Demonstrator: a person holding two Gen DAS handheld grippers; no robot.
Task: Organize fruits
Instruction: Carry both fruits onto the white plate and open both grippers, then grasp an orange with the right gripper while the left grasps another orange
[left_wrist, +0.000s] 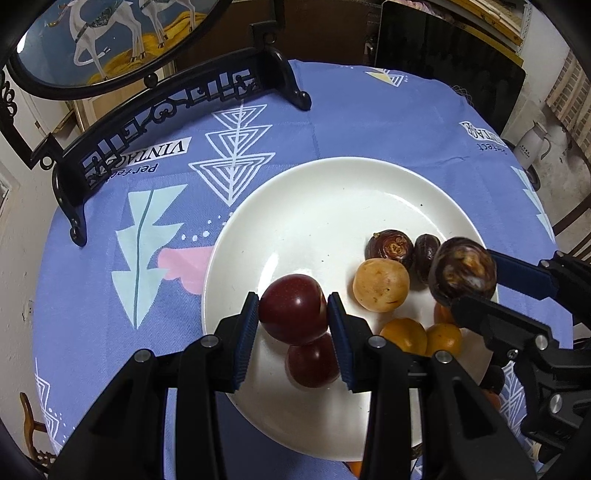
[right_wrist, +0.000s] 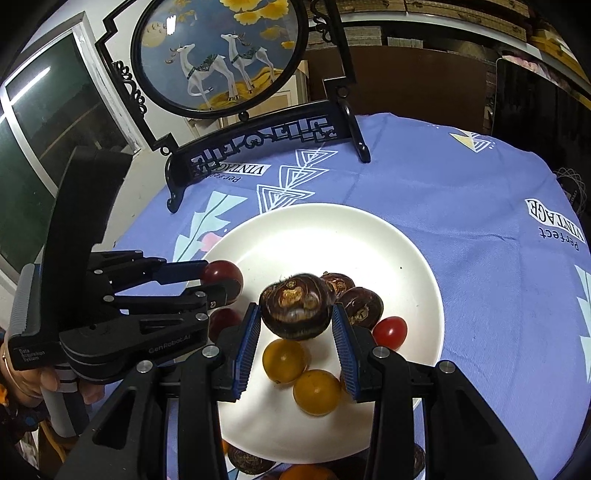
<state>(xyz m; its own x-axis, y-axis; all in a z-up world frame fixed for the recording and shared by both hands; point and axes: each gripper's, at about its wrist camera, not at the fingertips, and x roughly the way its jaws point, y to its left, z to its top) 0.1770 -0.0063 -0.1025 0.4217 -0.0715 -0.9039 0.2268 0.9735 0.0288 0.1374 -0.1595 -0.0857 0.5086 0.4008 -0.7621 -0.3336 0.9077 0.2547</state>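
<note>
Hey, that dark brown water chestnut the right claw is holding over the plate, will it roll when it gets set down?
Probably yes: the water chestnut looks round and squat, and the white plate is smooth, so it may roll a little. Its skin looks glossy, so it may slip between the pads. It seems firm, showing no denting in the right claw.

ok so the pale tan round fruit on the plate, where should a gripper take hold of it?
Grip the tan fruit across its widest middle, coming from above and the plate's open centre. It is round, and bare plate lies left of it, while dark water chestnuts and orange fruits crowd its other sides.
</note>
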